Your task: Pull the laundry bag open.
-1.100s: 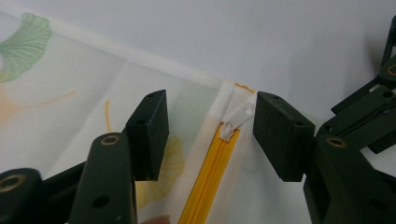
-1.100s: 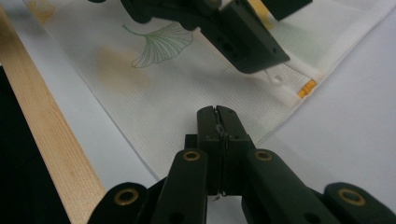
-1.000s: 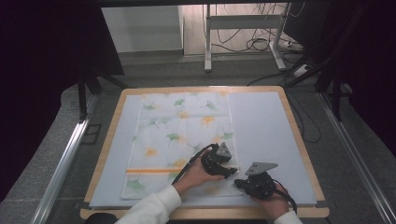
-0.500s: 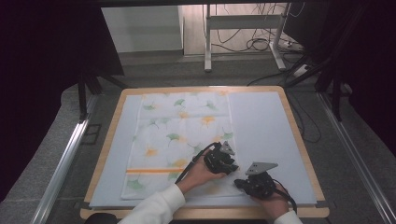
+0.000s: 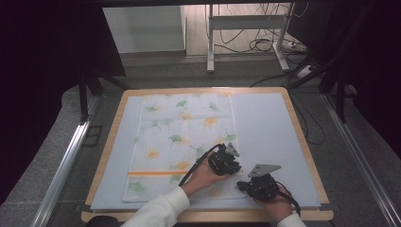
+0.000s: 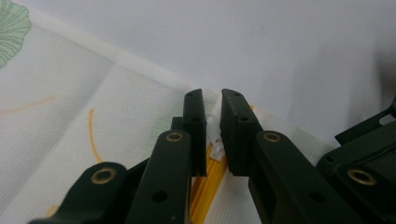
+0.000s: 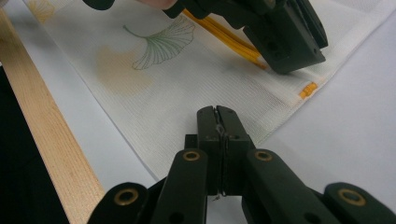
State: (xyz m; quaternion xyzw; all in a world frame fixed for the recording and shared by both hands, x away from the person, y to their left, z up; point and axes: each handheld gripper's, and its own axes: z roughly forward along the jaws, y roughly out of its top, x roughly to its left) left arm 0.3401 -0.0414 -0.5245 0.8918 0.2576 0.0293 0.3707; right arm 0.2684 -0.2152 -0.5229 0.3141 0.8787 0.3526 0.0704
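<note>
A white cloth pouch (image 5: 184,127) printed with green and yellow leaves lies flat on a pale blue mat (image 5: 265,123). An orange zipper (image 5: 151,173) runs across its near part. My left gripper (image 5: 234,170) is at the zipper's right end, shut on the white zipper pull (image 6: 214,126), with the orange zipper (image 6: 205,186) trailing under its jaws. My right gripper (image 5: 242,185) lies just to its right, near the pouch's near right corner. In the right gripper view its jaws (image 7: 217,112) are pressed together on the pouch's thin edge (image 7: 187,79), with the left gripper (image 7: 280,37) ahead.
The mat lies on a wooden-rimmed table (image 5: 302,142). Its wooden front edge (image 7: 46,140) runs close beside the right gripper. The orange zipper end (image 7: 307,89) sits at the pouch's side seam. Bare mat (image 5: 283,156) extends to the right of the pouch.
The left gripper has edged slightly to the right along the zipper. The right gripper has stayed where it was.
</note>
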